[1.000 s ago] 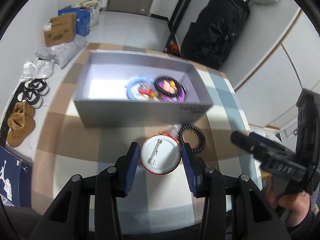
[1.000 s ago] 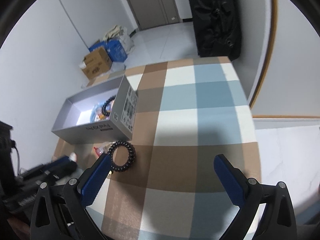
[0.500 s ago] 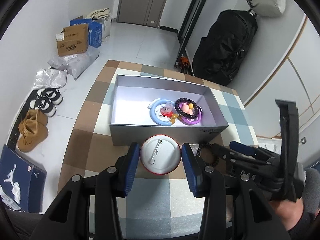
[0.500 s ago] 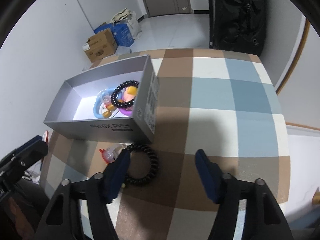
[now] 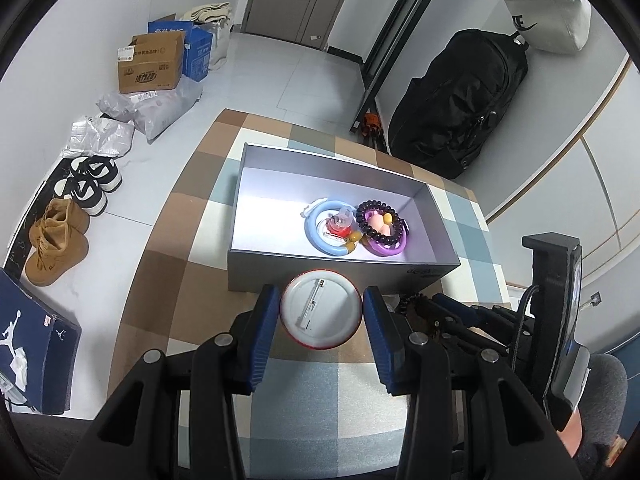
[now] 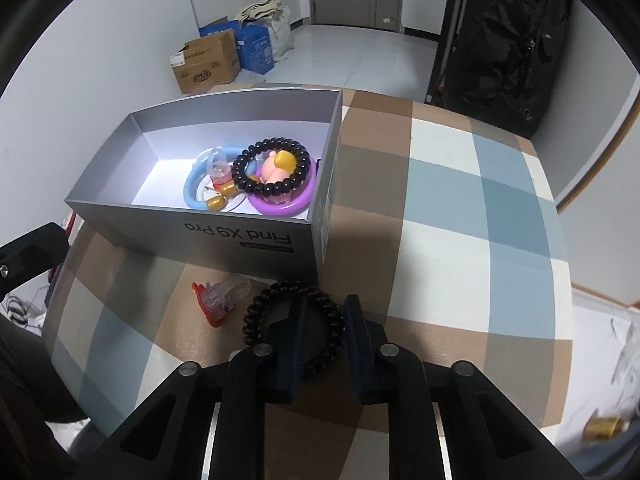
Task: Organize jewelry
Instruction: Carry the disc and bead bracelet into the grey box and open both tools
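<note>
On the checked tablecloth point(image 6: 460, 208), the open grey box point(image 6: 240, 236) is the landmark: inside it, at its right end, lie a blue ring point(image 5: 320, 236), a purple ring point(image 5: 390, 246) and a black bead bracelet point(image 6: 272, 172). Just in front of the box, the left gripper point(image 5: 320, 316) is clamped on a round white pin badge point(image 5: 320, 314). The right gripper point(image 6: 322, 320), whose jaws have just been closing, stands nearly together across the right side of a black coil bracelet point(image 6: 292, 320) in front of the box's right corner, beside a clear-and-red trinket point(image 6: 222, 298).
</note>
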A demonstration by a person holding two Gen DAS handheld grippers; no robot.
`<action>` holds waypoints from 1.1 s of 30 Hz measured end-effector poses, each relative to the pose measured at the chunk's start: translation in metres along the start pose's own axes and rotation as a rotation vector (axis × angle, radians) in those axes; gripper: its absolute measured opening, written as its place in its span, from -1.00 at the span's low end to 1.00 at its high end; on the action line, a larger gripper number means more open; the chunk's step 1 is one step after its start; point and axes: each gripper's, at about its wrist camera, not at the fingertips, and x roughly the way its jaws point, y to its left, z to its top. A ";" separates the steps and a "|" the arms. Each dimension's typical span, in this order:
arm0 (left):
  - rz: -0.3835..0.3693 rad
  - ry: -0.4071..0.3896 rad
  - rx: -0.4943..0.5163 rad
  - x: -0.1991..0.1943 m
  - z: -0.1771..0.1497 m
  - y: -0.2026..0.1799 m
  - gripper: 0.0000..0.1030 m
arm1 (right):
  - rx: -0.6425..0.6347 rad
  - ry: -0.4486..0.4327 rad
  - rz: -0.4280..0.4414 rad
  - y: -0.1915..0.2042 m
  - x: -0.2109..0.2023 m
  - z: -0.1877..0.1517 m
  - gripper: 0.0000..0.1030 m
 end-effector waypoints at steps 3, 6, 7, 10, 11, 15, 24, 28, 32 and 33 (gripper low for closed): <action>-0.003 -0.001 -0.001 -0.001 0.000 -0.001 -0.27 | -0.005 0.000 -0.002 0.000 0.000 -0.001 -0.74; 0.002 -0.006 0.003 -0.001 0.001 -0.002 -0.27 | 0.007 0.001 0.008 -0.003 -0.002 -0.002 -0.79; 0.000 -0.006 0.001 -0.001 0.001 -0.003 -0.27 | 0.016 -0.001 0.013 -0.005 -0.003 -0.002 -0.82; -0.005 -0.008 -0.003 0.000 0.002 -0.005 -0.27 | 0.019 -0.015 0.014 -0.007 -0.008 -0.001 -0.83; -0.004 -0.008 -0.004 0.000 0.002 -0.006 -0.27 | 0.020 -0.018 0.014 -0.008 -0.009 -0.001 -0.83; -0.009 -0.012 -0.002 0.000 0.004 -0.010 -0.27 | 0.034 -0.037 0.010 -0.014 -0.016 -0.001 -0.83; -0.008 -0.022 -0.002 0.003 0.011 -0.018 -0.27 | 0.120 -0.139 0.004 -0.038 -0.046 0.008 -0.84; 0.003 -0.036 0.014 0.003 0.015 -0.023 -0.27 | 0.159 -0.192 0.031 -0.047 -0.060 0.014 -0.84; 0.005 -0.039 0.004 0.007 0.021 -0.022 -0.27 | 0.175 -0.241 0.058 -0.048 -0.073 0.020 -0.84; 0.008 -0.040 0.001 0.008 0.023 -0.022 -0.27 | 0.176 -0.255 0.069 -0.048 -0.076 0.022 -0.84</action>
